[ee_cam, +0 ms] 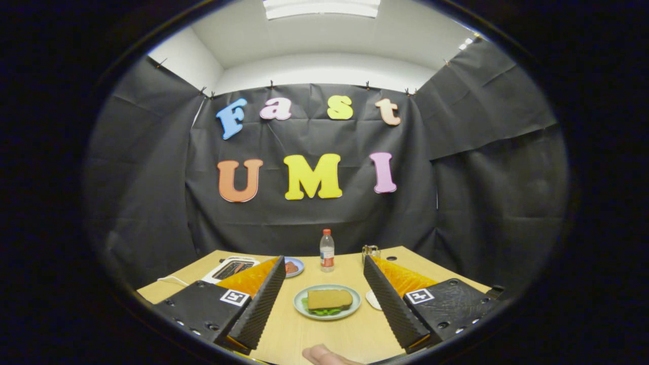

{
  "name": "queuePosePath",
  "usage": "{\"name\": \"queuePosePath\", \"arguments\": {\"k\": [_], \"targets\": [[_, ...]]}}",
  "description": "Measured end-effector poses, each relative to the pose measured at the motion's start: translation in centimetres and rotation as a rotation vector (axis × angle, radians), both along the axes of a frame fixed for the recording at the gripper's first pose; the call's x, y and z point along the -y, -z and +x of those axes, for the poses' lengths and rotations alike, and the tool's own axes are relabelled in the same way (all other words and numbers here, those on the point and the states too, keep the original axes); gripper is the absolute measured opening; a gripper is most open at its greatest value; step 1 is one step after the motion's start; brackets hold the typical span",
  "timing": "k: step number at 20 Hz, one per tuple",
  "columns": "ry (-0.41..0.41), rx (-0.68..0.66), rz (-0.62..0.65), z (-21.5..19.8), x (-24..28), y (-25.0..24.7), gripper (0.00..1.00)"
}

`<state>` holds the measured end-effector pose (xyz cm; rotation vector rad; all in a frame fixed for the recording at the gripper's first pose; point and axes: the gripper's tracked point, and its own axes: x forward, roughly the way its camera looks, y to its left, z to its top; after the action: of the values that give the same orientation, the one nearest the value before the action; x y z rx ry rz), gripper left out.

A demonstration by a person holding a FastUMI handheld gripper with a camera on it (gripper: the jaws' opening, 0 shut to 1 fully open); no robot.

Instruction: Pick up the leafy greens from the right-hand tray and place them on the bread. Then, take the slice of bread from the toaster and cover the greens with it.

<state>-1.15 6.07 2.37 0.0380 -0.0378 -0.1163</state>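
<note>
My gripper (324, 299) fingers are spread, holding nothing, with the plate (300, 304) between them containing leafy greens (324, 312) covered by a bread slice (329, 299); the toaster (230, 269) sits beyond.

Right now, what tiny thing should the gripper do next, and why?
Probably just back away and stop. The tan bread slice already lies over the green leafy greens on the round pale green plate, and the gripper is open with nothing held, its fingers either side of the plate.
</note>
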Motion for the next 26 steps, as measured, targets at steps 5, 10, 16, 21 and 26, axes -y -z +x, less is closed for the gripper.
{"name": "queuePosePath", "arguments": {"k": [5, 10, 16, 21, 26], "targets": [[-0.032, 0.011, -0.026, -3.1, -1.7, -0.2, 0.96], [-0.028, 0.015, -0.051, -4.4, -2.2, -0.9, 0.96], [0.005, -0.008, -0.024, -4.1, -1.3, -0.5, 0.95], [0.004, -0.022, -0.011, -3.9, -1.1, -0.2, 0.95], [-0.006, -0.025, -0.013, -4.4, -1.2, 0.0, 0.95]]}}
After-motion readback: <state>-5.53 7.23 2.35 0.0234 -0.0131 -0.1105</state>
